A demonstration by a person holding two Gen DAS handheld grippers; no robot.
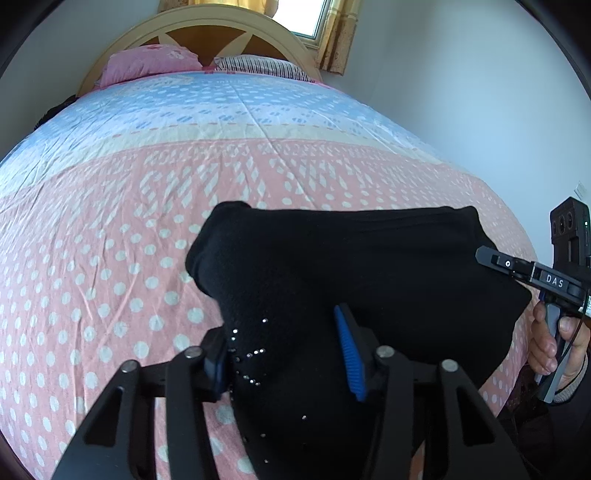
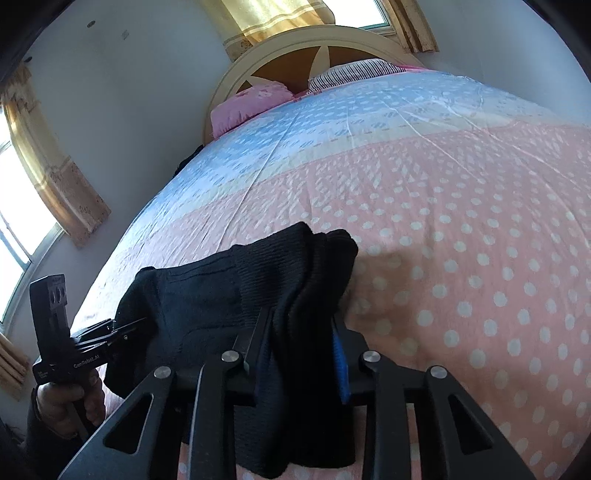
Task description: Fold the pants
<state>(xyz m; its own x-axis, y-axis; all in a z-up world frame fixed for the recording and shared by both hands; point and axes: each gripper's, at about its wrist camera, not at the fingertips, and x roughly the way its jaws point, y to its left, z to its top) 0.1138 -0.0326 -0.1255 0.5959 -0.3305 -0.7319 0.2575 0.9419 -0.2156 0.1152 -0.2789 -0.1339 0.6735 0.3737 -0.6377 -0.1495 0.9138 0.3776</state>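
Observation:
Black pants (image 1: pixel 351 258) with small shiny studs lie bunched on the near part of the bed. In the left wrist view my left gripper (image 1: pixel 284 354) has the studded cloth filling the gap between its blue pads (image 1: pixel 351 354), shut on it. My right gripper (image 1: pixel 484 256) comes in from the right edge, held by a hand, its tip at the pants' right end. In the right wrist view my right gripper (image 2: pixel 299 343) is shut on a ribbed fold of the pants (image 2: pixel 207 291). My left gripper (image 2: pixel 133 326) grips the cloth's left end there.
The bed cover (image 1: pixel 147 221) is pink with white dots near me and blue farther off. A pink pillow (image 1: pixel 147 62) and a striped pillow (image 1: pixel 258 66) lie against the curved headboard (image 1: pixel 221 26). Curtained windows (image 2: pixel 22 206) stand on the left wall and behind the bed.

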